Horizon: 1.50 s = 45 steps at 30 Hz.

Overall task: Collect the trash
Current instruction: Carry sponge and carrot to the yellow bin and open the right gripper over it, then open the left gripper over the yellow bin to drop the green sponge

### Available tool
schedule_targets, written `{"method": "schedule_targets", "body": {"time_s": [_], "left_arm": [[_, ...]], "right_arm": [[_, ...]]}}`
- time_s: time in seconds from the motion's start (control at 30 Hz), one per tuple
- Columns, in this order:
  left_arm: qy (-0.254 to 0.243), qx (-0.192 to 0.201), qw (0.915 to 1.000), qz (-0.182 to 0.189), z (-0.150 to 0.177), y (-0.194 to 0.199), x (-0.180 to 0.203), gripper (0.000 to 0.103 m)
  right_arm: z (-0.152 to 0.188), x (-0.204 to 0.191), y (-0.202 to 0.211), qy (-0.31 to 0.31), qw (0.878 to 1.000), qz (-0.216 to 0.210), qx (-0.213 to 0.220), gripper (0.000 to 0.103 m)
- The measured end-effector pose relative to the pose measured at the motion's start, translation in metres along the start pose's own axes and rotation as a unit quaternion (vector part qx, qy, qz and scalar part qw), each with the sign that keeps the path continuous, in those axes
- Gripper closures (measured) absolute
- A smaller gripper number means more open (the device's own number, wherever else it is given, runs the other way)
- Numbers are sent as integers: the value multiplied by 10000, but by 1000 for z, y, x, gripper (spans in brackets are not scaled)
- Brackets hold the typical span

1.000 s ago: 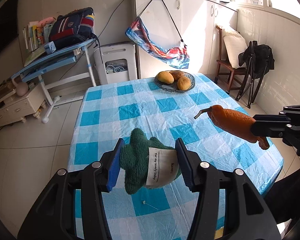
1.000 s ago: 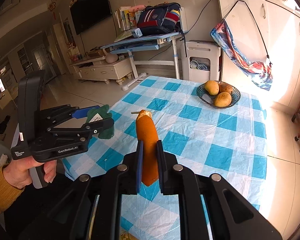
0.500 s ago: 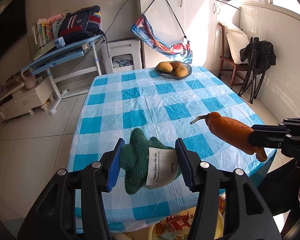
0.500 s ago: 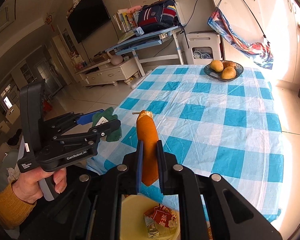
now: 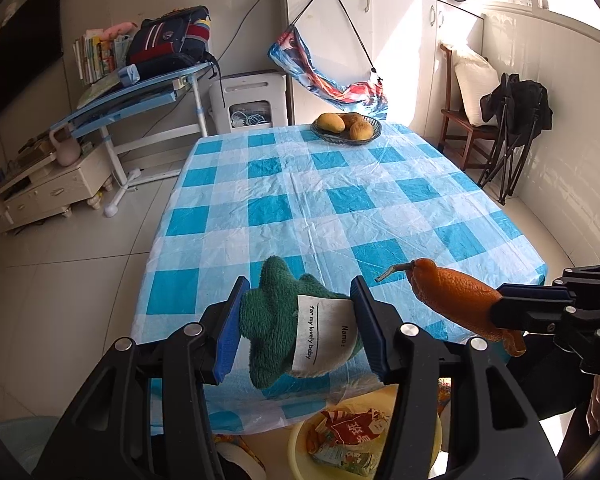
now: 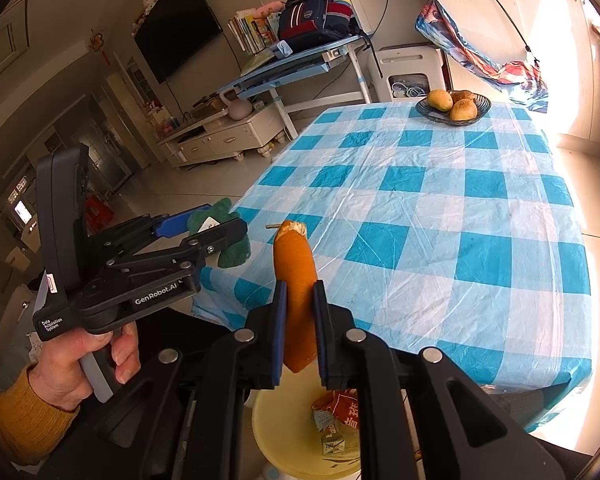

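My left gripper (image 5: 296, 320) is shut on a green plush cloth (image 5: 276, 328) with a white label, held over the near edge of the table (image 5: 340, 208). My right gripper (image 6: 300, 320) is shut on an orange peel (image 6: 296, 276) with a stem, held upright above a yellow bin (image 6: 284, 432). The peel (image 5: 452, 300) and the right gripper (image 5: 508, 308) show at the right of the left wrist view. The left gripper (image 6: 212, 228) with the green cloth (image 6: 228, 236) shows at the left of the right wrist view. The yellow bin (image 5: 300, 440) holds wrappers (image 5: 348, 436) below the table edge.
A blue checked cloth (image 6: 440, 208) covers the table. A dark bowl of fruit (image 5: 346, 128) stands at its far end. A blue desk (image 5: 132, 100), a white appliance (image 5: 252, 100), a wooden chair (image 5: 468, 120) and a folded black chair (image 5: 516, 128) stand around the table.
Both grippers have pulled back from over the table toward its near edge, each keeping its hold. The yellow bin with wrappers has come into view below them.
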<state>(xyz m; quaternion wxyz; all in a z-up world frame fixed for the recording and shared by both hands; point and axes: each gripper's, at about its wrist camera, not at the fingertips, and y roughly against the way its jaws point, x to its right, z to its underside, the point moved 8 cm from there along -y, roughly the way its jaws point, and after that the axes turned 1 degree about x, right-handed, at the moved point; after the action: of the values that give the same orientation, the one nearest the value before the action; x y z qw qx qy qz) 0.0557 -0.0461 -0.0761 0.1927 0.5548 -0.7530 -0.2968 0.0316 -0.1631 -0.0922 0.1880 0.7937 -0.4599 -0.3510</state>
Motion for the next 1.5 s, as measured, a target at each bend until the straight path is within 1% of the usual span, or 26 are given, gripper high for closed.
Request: {"method": "schedule_targets", "body": {"time_s": [0.47,0.77,1.2,1.5], "left_arm": [[-57,-20,10000,-33,18,15,8,54],[-95,-67,9999,-57,28,17,9,54],[-228,-102,9994,-223,40,23,11,54],[-248,-101,9994,-233,43,25,11,54]], "right_arm": [[39,-10,2,-97,9996,2,-272,89],[48,-13,2,-96,9993,59,-352,89],[69,-8,-8,-223,9966,239,-751,89],[76,-11,-10,-217,9959,262,-842,89]]}}
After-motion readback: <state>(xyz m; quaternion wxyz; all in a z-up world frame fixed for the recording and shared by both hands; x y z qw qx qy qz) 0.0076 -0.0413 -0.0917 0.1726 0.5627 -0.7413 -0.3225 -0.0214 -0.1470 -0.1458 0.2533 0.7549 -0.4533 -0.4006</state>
